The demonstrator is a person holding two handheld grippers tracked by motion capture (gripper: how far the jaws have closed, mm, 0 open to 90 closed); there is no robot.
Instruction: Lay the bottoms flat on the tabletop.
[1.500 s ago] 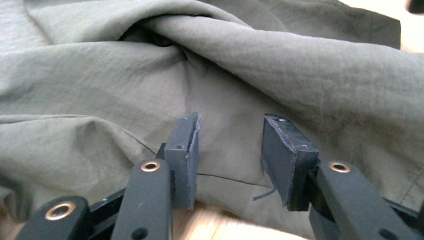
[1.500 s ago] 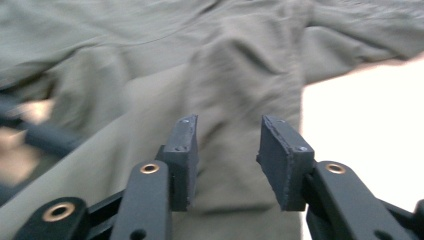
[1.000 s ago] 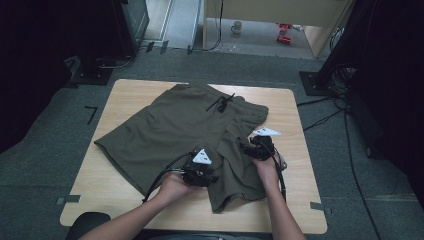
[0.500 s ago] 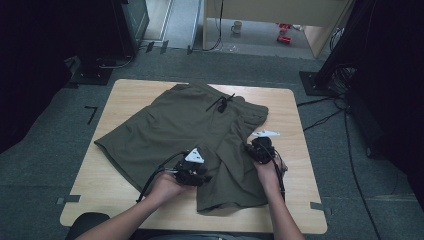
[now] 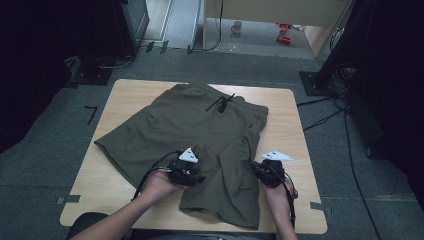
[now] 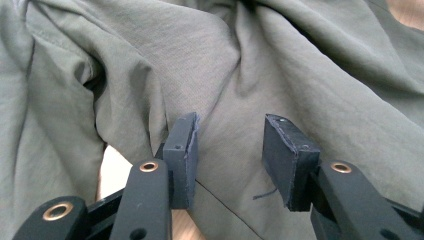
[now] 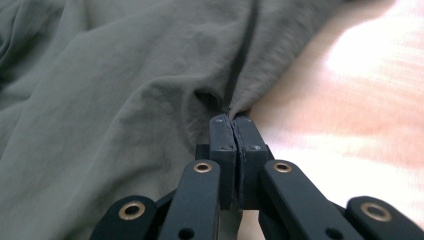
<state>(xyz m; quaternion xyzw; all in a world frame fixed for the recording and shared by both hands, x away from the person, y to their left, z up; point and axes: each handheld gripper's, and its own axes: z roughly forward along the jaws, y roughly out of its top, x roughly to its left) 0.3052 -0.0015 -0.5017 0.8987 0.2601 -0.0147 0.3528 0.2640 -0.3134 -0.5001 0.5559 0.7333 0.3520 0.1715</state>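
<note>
Olive-green shorts (image 5: 200, 125) with a dark drawstring lie spread on the wooden table (image 5: 125, 95), rumpled at the near leg. My right gripper (image 5: 254, 169) is at that leg's right edge; in the right gripper view it (image 7: 232, 120) is shut, pinching a fold of the shorts (image 7: 125, 100) at its tips. My left gripper (image 5: 196, 176) rests on the cloth near the crotch. Its jaws (image 6: 230, 150) stand apart and have just opened a little further, with shorts fabric (image 6: 300, 75) lying under and between the pads, not pressed.
Bare table (image 7: 350, 100) shows right of the shorts and along the near edge. Around the table is grey carpet with black stands and cables (image 5: 330, 110). A desk with a mug (image 5: 235, 27) under it stands at the far side.
My right gripper has shut on the shorts' edge and moved toward the near table edge, dragging the leg with it. The left hand has shifted slightly left.
</note>
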